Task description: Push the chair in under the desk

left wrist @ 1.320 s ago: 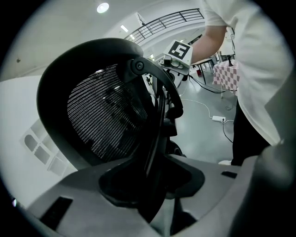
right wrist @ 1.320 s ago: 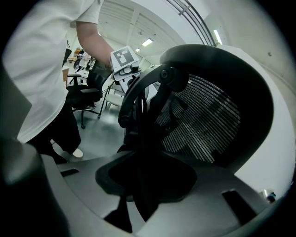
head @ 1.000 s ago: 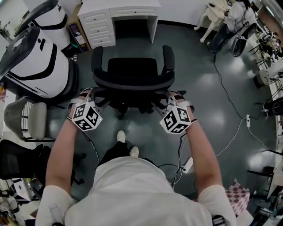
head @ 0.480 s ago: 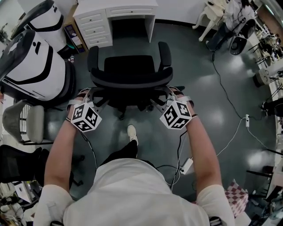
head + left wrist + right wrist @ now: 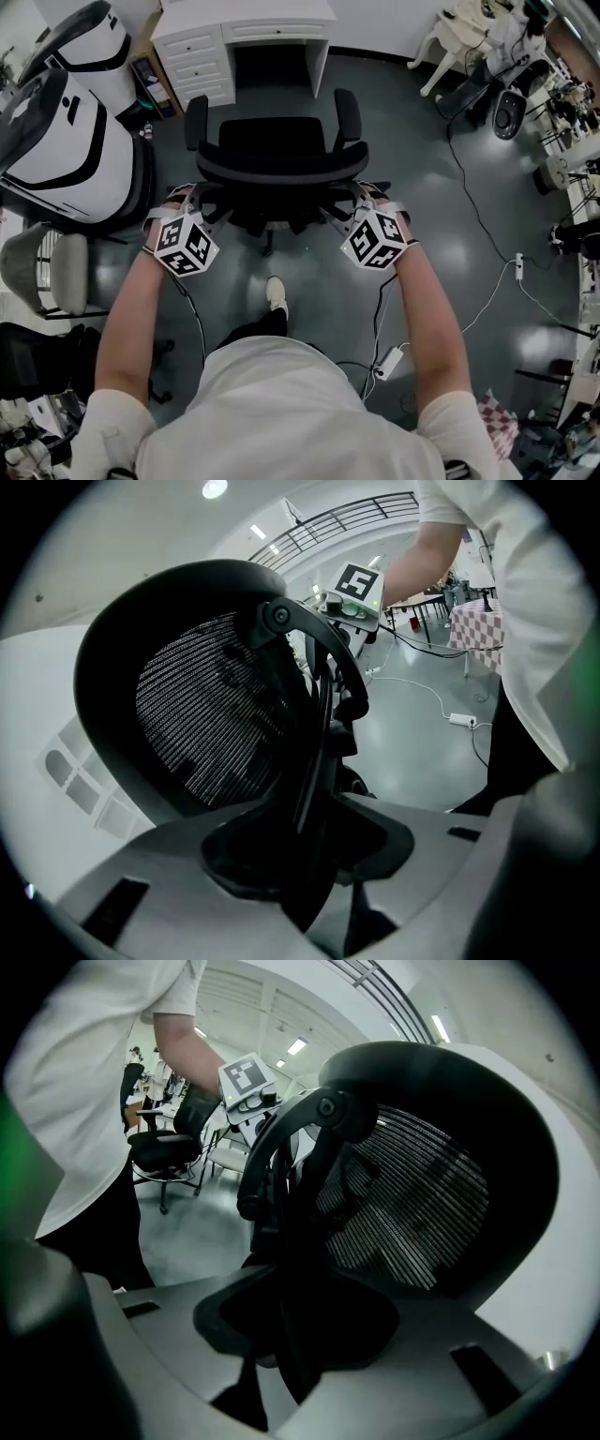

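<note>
A black mesh-back office chair (image 5: 277, 141) stands on the dark floor facing a white desk (image 5: 246, 28) at the top, its seat short of the desk's knee gap. My left gripper (image 5: 192, 202) sits at the backrest's left edge and my right gripper (image 5: 361, 199) at its right edge. In the left gripper view the chair's mesh back (image 5: 206, 724) fills the left, and its thin black rim runs between the wide-set jaws of the left gripper (image 5: 309, 855). The right gripper view mirrors this, with the mesh (image 5: 403, 1204) and rim inside the right gripper (image 5: 291, 1326). Both stand open around the rim.
Large white machine shells (image 5: 66, 141) stand left of the chair, with a grey chair (image 5: 56, 253) and a black chair (image 5: 37, 347) below them. A cable (image 5: 487, 281) and power strip (image 5: 389, 354) lie on the floor at right. The person's foot (image 5: 276, 292) is behind the chair.
The chair has rolled a little toward the desk with both grippers staying at its backrest. The person has stepped forward behind it.
</note>
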